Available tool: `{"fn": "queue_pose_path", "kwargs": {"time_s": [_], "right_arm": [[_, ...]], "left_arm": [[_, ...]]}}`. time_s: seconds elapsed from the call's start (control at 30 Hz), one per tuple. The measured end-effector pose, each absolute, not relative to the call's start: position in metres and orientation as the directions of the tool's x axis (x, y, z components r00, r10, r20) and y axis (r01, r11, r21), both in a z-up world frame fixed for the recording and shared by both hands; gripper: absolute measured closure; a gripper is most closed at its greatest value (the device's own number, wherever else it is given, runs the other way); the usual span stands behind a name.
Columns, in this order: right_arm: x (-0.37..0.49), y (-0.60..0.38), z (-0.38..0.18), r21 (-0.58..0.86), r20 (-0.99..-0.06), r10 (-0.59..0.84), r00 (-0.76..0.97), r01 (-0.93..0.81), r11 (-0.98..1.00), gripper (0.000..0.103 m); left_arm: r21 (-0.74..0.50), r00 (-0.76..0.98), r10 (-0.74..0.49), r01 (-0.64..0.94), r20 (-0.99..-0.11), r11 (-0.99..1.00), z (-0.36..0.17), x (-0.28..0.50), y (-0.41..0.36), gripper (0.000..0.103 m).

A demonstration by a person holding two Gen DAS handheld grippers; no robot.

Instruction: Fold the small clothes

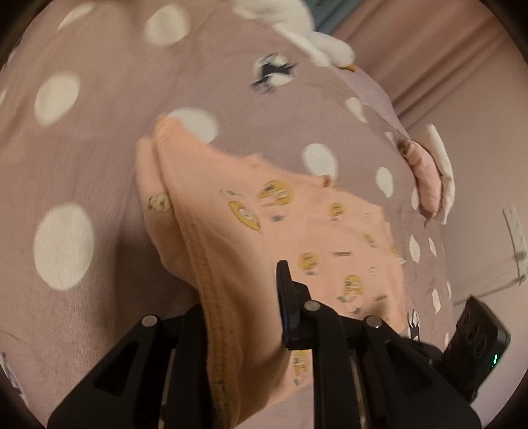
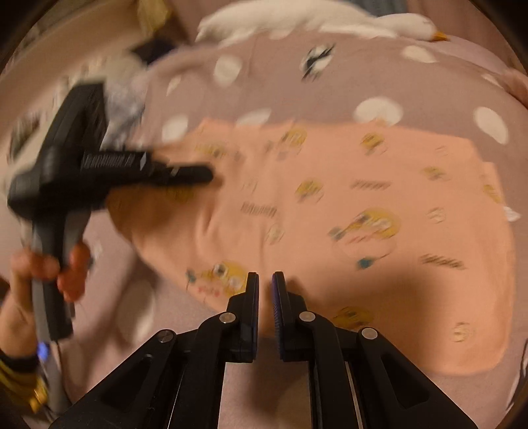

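Observation:
A small peach garment (image 2: 346, 211) with yellow cartoon prints lies on a mauve bedspread (image 2: 330, 85) with white dots. My left gripper (image 1: 244, 313) is shut on the garment's ribbed edge (image 1: 217, 297) and lifts that side; it also shows in the right wrist view (image 2: 198, 173) at the garment's left end. My right gripper (image 2: 265, 280) hovers over the garment's near edge, its fingers a narrow gap apart with nothing between them. The right wrist view is blurred.
A white plush bird (image 2: 330, 19) lies at the far edge of the bed, also in the left wrist view (image 1: 297, 26). A folded pink and white cloth pile (image 1: 432, 178) sits at the bed's right edge. A wall socket (image 1: 516, 231) shows beyond.

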State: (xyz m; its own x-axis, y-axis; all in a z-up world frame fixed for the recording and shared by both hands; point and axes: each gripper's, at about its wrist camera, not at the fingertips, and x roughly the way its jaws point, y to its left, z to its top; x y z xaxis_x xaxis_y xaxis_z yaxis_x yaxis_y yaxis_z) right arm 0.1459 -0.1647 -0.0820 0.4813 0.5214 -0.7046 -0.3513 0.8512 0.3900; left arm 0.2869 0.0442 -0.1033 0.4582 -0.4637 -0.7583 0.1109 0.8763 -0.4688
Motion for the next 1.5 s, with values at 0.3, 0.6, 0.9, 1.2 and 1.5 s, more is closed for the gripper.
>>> {"fn": "queue_pose_path", "kwargs": {"time_s": [0.3, 0.6, 0.9, 1.2, 1.5], "right_arm": [[0.172, -0.272, -0.092, 0.685, -0.567, 0.585, 0.58, -0.062, 0.726, 0.085], [0.158, -0.338, -0.113, 0.808, -0.488, 0.608, 0.627, 0.061, 0.586, 0.072], [0.174, -0.306, -0.104, 0.755, -0.532, 0.651, 0.542, -0.044, 0.654, 0.052], [0.213, -0.271, -0.112, 0.661, -0.63, 0.595, 0.5, -0.059, 0.748, 0.049], [0.214, -0.255, -0.105, 0.574, -0.667, 0.519, 0.535, -0.076, 0.815, 0.091]], "left_arm": [[-0.38, 0.399, -0.456, 0.258, -0.795, 0.888, -0.079, 0.293, -0.064, 0.083], [-0.463, 0.269, -0.559, 0.347, -0.784, 0.816, -0.092, 0.284, -0.136, 0.044], [-0.409, 0.356, -0.481, 0.262, -0.801, 0.874, -0.103, 0.262, -0.066, 0.042], [-0.445, 0.356, -0.465, 0.141, -0.811, 0.884, -0.132, 0.247, 0.003, 0.042], [-0.469, 0.343, -0.468, 0.086, -0.814, 0.879, -0.138, 0.251, 0.026, 0.042]]}}
